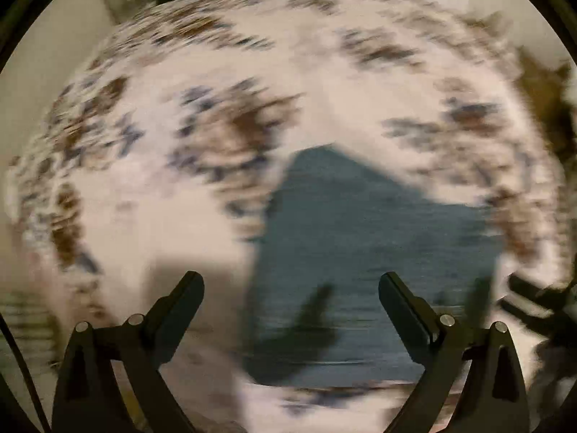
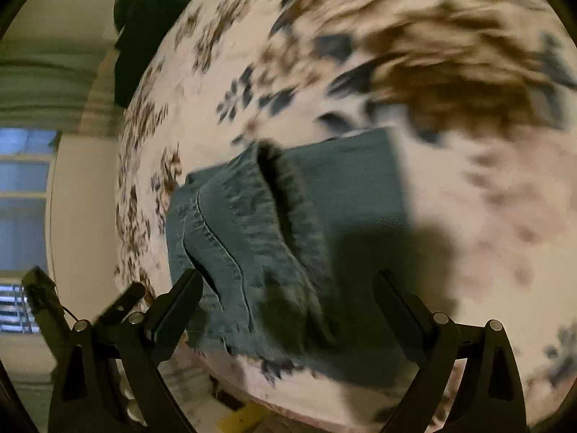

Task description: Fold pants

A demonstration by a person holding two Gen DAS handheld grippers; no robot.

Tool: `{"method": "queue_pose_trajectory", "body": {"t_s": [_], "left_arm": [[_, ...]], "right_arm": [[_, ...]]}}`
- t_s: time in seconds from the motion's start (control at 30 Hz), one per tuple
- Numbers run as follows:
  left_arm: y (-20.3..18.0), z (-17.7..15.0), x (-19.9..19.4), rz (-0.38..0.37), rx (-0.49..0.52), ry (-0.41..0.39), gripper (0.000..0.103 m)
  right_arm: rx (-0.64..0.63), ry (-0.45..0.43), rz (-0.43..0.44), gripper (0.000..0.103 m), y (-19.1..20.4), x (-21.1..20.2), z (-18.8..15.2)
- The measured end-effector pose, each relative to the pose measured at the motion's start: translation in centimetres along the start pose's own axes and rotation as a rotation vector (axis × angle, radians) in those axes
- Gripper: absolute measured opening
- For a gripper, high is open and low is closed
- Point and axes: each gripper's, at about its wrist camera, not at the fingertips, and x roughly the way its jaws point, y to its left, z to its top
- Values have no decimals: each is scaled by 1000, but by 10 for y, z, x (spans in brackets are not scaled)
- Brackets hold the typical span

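Only the right wrist view is sharp enough to show the pants [image 2: 288,238] as folded blue-green denim with a seam and frayed hem, lying on the floral bedspread [image 2: 360,54] near its edge. Both the left gripper [image 1: 291,281] and right gripper [image 2: 288,281] hang above them, fingers spread and empty.

Around the folded pants [image 2: 306,238] the floral bed cover [image 2: 487,195] lies bare on the far and right sides, open to approach. A dark green cloth [image 2: 151,25] sits well apart at the bed's far edge. Both tools hang above the pants with jaws wide and nothing between them.
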Motion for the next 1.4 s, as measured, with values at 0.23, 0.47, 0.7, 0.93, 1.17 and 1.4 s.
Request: {"method": "queue_pose_trajectory", "body": {"t_s": [0.23,0.47,0.7,0.93,1.17,1.4], "left_arm": [[44,-9,44,98,-15,78,99],[34,-12,54,47,16,90,99],[30,3,5,-90,19,-8,99],[7,25,23,-221,-34,25,99],[-52,59,79,-365,-11,140,99],[-91,80,137,-498,39,246,52]], "right_arm": [[-3,20,-130,94,15,61,13],[-15,-8,-123,19,41,53,-11],[-41,-218,-192,16,42,-54,-31],[139,-163,-341,22,-67,-103,-40],[324,-145,-177,71,-120,-103,-33],[351,-104,-98,80,-155,-80,-7]]}}
